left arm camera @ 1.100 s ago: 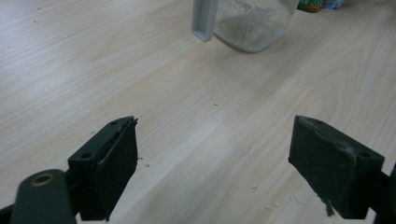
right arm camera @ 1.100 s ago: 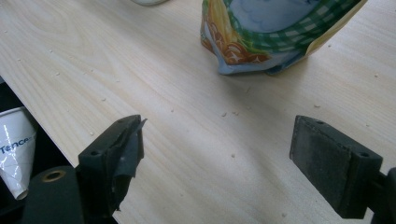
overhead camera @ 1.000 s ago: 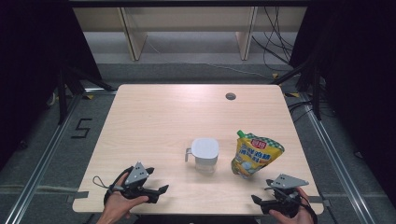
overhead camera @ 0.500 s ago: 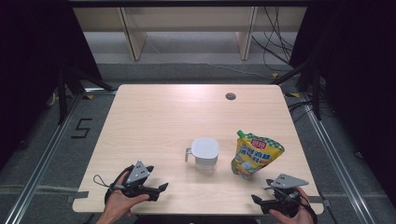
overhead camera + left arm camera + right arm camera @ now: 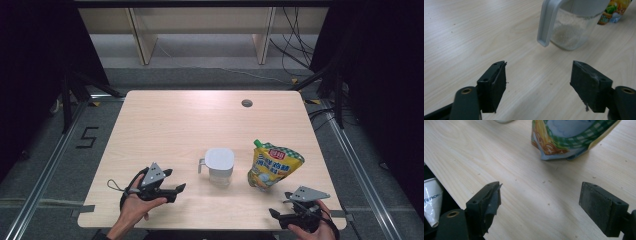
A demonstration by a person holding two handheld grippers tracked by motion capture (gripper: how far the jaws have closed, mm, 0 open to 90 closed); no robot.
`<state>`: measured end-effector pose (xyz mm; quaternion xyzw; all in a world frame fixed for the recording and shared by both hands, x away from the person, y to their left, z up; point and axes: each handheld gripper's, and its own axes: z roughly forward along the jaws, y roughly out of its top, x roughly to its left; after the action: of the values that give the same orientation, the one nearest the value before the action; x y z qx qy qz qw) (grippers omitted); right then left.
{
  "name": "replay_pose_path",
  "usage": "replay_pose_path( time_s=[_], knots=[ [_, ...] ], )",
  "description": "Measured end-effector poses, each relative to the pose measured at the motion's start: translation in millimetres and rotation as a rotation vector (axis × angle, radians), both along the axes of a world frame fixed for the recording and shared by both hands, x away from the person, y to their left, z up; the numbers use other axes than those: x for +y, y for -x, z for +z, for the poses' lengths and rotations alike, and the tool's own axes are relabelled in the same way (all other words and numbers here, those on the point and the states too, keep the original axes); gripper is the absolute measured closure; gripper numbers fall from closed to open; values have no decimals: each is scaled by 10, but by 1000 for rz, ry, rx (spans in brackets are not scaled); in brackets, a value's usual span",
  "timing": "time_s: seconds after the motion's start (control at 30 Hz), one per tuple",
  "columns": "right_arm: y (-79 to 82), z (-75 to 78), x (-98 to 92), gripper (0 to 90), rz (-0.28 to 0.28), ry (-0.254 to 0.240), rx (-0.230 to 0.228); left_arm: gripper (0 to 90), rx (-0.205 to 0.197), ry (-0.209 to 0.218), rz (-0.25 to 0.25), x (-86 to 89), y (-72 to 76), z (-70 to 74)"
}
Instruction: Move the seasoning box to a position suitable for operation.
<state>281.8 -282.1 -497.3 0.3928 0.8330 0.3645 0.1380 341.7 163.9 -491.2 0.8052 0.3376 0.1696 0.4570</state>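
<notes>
- Against the frame a second earlier, the left gripper (image 5: 177,190) has shifted across the table toward the jug (image 5: 219,166); in the high view it now sits nearer the middle of the front edge than before.
- Its jaws have just been closing a little, yet they stand wide apart with only bare wood between them; the left gripper (image 5: 537,82) is released and grasps nothing.
- In the left gripper view the jug's grey handle (image 5: 547,23) hangs just ahead of the jaws, apart from both pads.
- The right gripper (image 5: 278,216) has kept its place at the front right corner. Its jaws are spread, nothing between them, so the right gripper (image 5: 540,205) is released too.
- The jug and the pouch (image 5: 272,165) lie where they did before.
- The jug stands upright near the middle front of the table, white lid on top, clear body holding a pale grainy filling low down (image 5: 569,32).
- The pouch lies tilted just to the right of the jug, not touching it, green cap toward the far side; in the right gripper view its crumpled bottom end (image 5: 564,145) rests on the wood ahead of the jaws.
- The table (image 5: 175,125) is pale wood grain with a round cable hole (image 5: 246,103) near the far right; small crumbs dot the surface.
- Around it: grey floor, metal rails, a taped "5" (image 5: 87,136) at the left, pale shelf legs and cables beyond.
- A white paper cup (image 5: 431,200) shows below the table edge in the right gripper view.
- Count: two grippers, one jug, one pouch, one paper cup.
</notes>
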Motion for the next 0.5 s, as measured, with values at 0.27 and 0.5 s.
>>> replay_pose_path(
  time_s=[0.27, 0.5],
  knots=[
    [0, 3, 6, 185, 9, 18, -14, 400, -45, -4, -28, -317, -236, -21],
    [11, 7, 26, 186, -3, 6, 18, 503, -57, -7, -43, -485, -351, -44]
  ],
)
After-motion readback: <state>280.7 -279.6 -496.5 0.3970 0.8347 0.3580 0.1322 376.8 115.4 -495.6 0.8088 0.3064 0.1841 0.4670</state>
